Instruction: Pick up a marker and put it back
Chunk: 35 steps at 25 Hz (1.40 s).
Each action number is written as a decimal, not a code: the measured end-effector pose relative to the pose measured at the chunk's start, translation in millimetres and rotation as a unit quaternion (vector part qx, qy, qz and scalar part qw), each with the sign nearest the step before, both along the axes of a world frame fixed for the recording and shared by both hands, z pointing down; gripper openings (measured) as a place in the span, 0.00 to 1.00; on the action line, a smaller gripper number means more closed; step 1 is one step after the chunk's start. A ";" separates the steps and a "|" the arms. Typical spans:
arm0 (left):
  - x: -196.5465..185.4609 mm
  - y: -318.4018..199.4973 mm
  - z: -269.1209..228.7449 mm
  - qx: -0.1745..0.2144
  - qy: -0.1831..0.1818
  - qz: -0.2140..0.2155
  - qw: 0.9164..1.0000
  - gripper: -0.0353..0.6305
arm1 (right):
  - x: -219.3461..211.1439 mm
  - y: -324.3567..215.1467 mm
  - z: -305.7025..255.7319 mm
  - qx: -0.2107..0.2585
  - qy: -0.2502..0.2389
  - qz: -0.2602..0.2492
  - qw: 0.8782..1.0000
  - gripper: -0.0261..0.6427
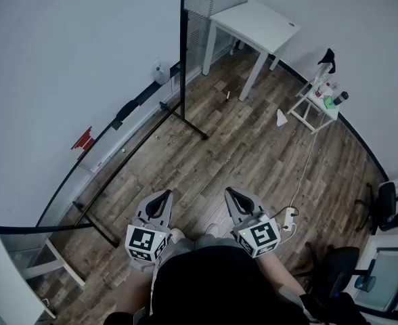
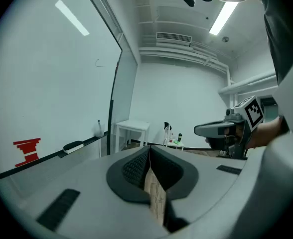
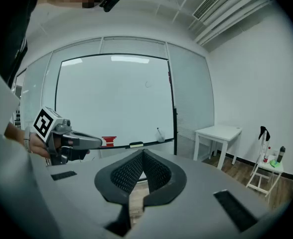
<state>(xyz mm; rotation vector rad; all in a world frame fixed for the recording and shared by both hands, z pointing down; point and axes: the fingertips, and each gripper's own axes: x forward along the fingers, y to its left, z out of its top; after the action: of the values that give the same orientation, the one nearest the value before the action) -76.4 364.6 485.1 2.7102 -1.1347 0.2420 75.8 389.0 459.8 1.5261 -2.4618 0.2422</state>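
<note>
A small clear cup (image 1: 160,72) with what looks like a marker in it sits at the far end of the whiteboard's tray (image 1: 142,100); it also shows in the left gripper view as the cup (image 2: 99,129) and in the right gripper view as the cup (image 3: 159,135). Both grippers hang low over the wooden floor, well short of the board. My left gripper (image 1: 163,196) is shut with nothing between its jaws (image 2: 149,152). My right gripper (image 1: 232,193) is shut and empty too (image 3: 142,154).
A black eraser (image 1: 126,110) and a red object (image 1: 82,139) sit along the whiteboard (image 1: 63,53). The board's black stand foot (image 1: 185,122) reaches onto the floor. A white table (image 1: 253,24), a small white rack with bottles (image 1: 319,100), a power strip (image 1: 288,215) and an office chair (image 1: 388,202) stand to the right.
</note>
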 end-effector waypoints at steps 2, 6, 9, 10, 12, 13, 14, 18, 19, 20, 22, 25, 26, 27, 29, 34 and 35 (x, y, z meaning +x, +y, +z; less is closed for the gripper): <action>18.9 -2.8 -1.1 0.007 -0.008 0.008 1.000 0.08 | 14.0 -0.1 -1.3 0.005 -0.003 -0.002 1.000 0.08; 55.3 -2.5 -5.6 0.010 -0.013 0.019 1.000 0.08 | 46.9 4.7 -4.6 0.012 -0.010 0.007 1.000 0.08; 80.6 -4.2 -10.3 0.015 -0.018 0.025 0.999 0.08 | 71.9 4.7 -7.3 0.017 -0.016 0.014 1.000 0.08; 87.9 -5.8 -11.4 0.017 -0.020 0.025 0.999 0.08 | 79.7 3.8 -8.3 0.020 -0.020 0.016 0.999 0.08; 101.3 -8.8 -13.5 0.019 -0.025 0.022 0.999 0.09 | 94.9 1.8 -11.2 0.026 -0.031 0.019 0.999 0.08; 108.5 -10.0 -14.5 0.020 -0.029 0.021 0.999 0.09 | 103.4 1.2 -12.5 0.029 -0.036 0.020 0.999 0.08; 116.7 -11.0 -15.4 0.022 -0.032 0.022 0.999 0.09 | 112.7 0.7 -13.1 0.032 -0.040 0.021 0.998 0.08; 150.1 -18.0 -19.5 0.029 -0.045 0.030 0.998 0.09 | 144.1 -6.8 -12.4 0.036 -0.049 0.018 0.998 0.08; 156.4 -21.1 -19.8 0.030 -0.050 0.031 0.998 0.09 | 149.7 -9.7 -11.9 0.038 -0.050 0.017 0.998 0.08; 161.6 -25.5 -19.8 0.031 -0.054 0.030 0.998 0.09 | 154.9 -13.1 -11.1 0.038 -0.052 0.018 0.998 0.08; 167.7 -36.8 -18.5 0.031 -0.056 0.024 0.998 0.09 | 162.1 -21.3 -8.5 0.038 -0.055 0.019 0.998 0.08; 171.7 -60.6 -13.1 0.027 -0.054 0.014 0.998 0.09 | 168.6 -39.5 -3.4 0.038 -0.057 0.021 0.997 0.08; 173.8 -70.8 -11.3 0.027 -0.053 0.013 0.998 0.09 | 171.4 -47.9 -1.2 0.038 -0.058 0.024 0.997 0.08; 176.5 -81.9 -9.6 0.026 -0.052 0.014 0.998 0.10 | 174.7 -57.3 1.2 0.036 -0.058 0.028 0.997 0.08; 181.6 -108.2 -5.9 0.024 -0.048 0.016 0.998 0.13 | 180.1 -80.3 5.0 0.033 -0.056 0.035 0.997 0.08; 180.7 -197.7 2.1 0.018 -0.041 0.021 0.999 0.18 | 175.7 -168.4 3.7 0.031 -0.042 0.040 0.998 0.08; 178.9 -217.4 2.2 0.017 -0.038 0.021 0.999 0.18 | 172.7 -188.4 1.2 0.031 -0.039 0.038 0.998 0.08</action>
<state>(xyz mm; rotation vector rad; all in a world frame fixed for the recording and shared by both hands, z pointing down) 102.5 147.2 487.3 2.7787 -1.1115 0.3378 248.4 200.6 461.1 1.6690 -2.4949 0.2470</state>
